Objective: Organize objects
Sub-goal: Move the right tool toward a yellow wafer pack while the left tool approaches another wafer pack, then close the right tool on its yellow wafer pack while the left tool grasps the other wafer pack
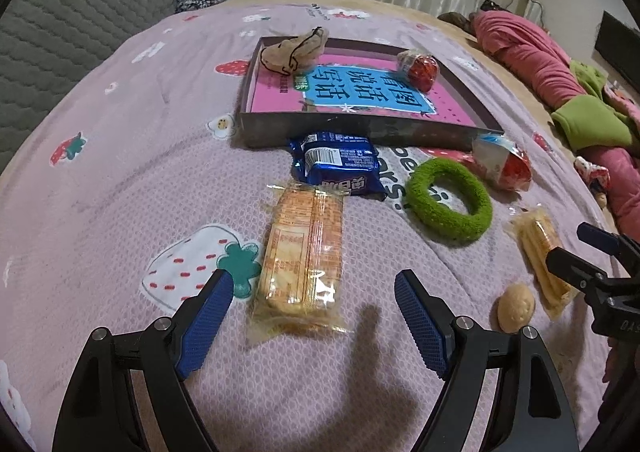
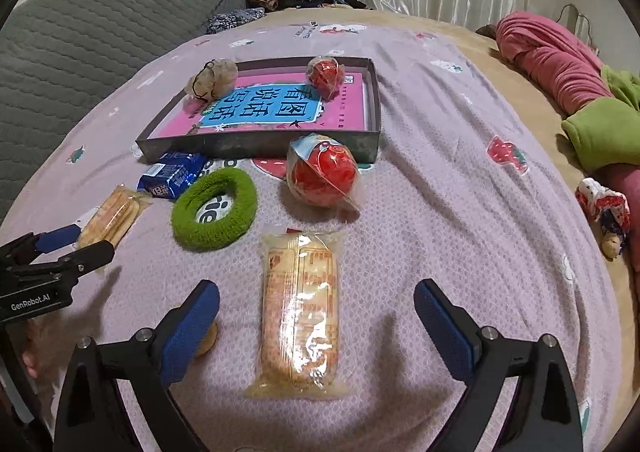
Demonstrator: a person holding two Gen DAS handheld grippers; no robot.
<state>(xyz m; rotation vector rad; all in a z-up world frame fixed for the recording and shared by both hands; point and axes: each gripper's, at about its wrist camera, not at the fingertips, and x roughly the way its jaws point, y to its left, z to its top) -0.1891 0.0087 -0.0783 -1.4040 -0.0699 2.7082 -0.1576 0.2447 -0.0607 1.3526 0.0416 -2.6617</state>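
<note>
Glossy clear-plastic cracker pack (image 2: 299, 316), fuzzy green ring (image 2: 214, 209), matt woven bedspread (image 2: 460, 180)

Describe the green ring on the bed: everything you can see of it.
The green ring is a fuzzy, chunky loop, bright green and soft like towelling or chenille, with an open middle that shows printed letters on the pink bedspread. It lies flat on that bedspread, outside the tray, on its near side. The blue snack packet sits close on one side and the wrapped red ball on the other. No gripper touches it.
</note>
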